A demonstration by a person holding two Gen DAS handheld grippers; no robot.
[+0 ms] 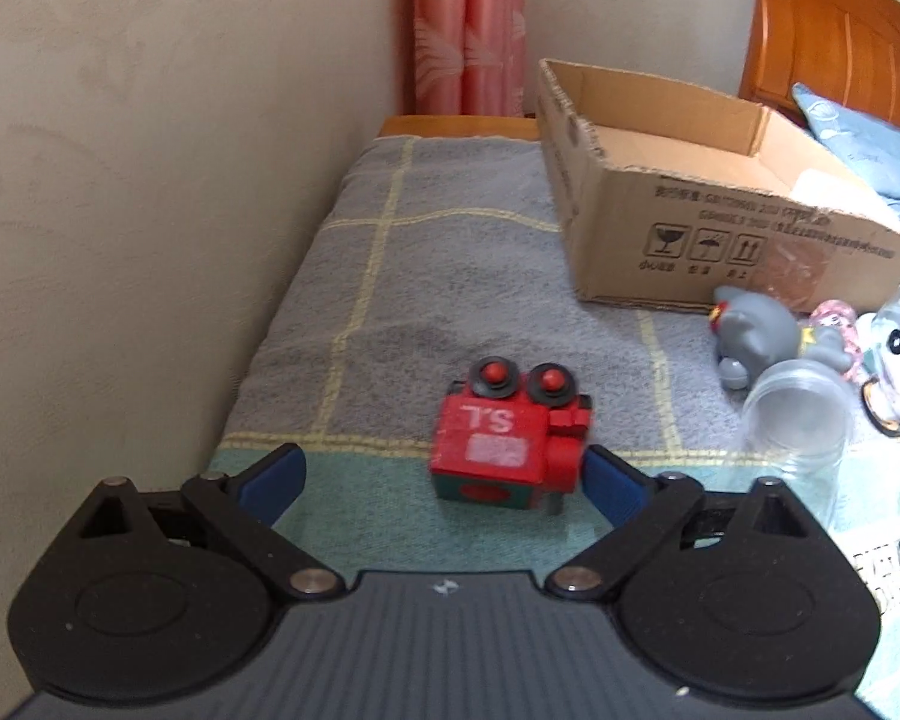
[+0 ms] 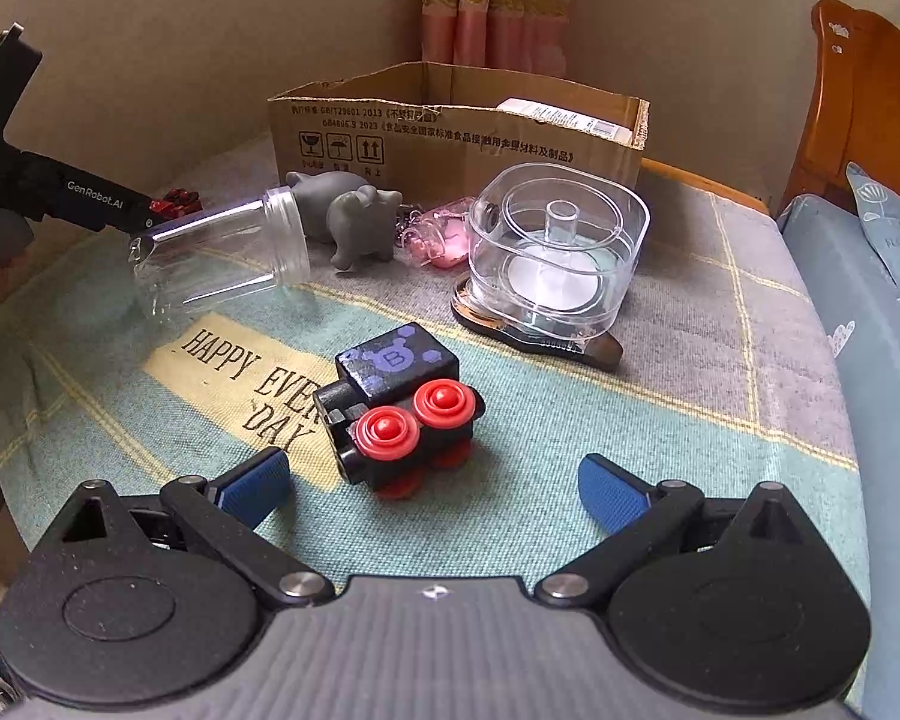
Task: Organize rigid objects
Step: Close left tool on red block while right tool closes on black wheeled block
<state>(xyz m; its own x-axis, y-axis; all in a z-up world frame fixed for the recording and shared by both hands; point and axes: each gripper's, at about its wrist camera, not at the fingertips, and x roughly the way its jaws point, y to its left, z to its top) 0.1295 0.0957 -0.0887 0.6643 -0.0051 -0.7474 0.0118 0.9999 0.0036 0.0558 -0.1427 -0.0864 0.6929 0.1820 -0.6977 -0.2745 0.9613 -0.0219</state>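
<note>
In the left wrist view a red toy train block (image 1: 504, 450) lies on its side on the bed cover, just ahead of my open left gripper (image 1: 444, 477), close to its right finger. In the right wrist view a black toy train block (image 2: 399, 405) with red wheels lies between and just ahead of the fingers of my open right gripper (image 2: 435, 489). An open cardboard box (image 1: 690, 192) stands at the back; it also shows in the right wrist view (image 2: 450, 132). The left gripper's body (image 2: 60, 192) shows at the left, next to the red block (image 2: 177, 201).
A clear jar (image 2: 222, 255) lies on its side. Two grey rubber animals (image 2: 348, 216), a pink trinket (image 2: 444, 234) and a clear square container (image 2: 555, 252) on a dark object sit before the box. A wall runs along the left, a wooden headboard (image 2: 864, 102) and pillow at the right.
</note>
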